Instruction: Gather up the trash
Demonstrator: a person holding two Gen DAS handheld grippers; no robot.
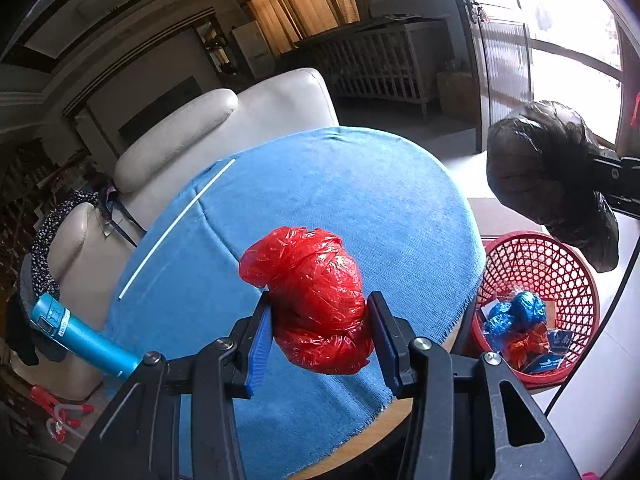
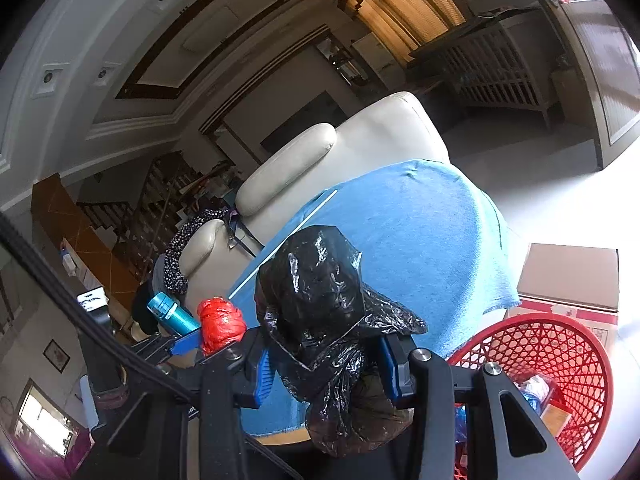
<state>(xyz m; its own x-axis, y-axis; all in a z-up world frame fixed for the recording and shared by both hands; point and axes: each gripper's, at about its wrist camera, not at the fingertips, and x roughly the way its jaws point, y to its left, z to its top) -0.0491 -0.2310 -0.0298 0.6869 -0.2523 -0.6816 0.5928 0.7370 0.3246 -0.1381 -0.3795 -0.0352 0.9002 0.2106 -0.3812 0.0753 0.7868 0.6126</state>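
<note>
Bags of crumpled thin plastic looked light, soft and slippery: the left gripper [image 1: 318, 320] clamped the red bag [image 1: 314, 300] over the blue cloth [image 1: 360, 184], the right gripper [image 2: 326, 364] pinched the black bag [image 2: 320, 300] mid-bulge beside the red basket [image 2: 560, 344].

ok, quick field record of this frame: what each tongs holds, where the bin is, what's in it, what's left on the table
left tongs: shut on red bag, above the blue cloth
right tongs: shut on black bag, near the table's edge
bin: red basket on the floor beside the table
bin contents: blue and orange wrappers, some small packets
left on table: white straw
also nearby: blue bottle, off the cloth's edge
</note>
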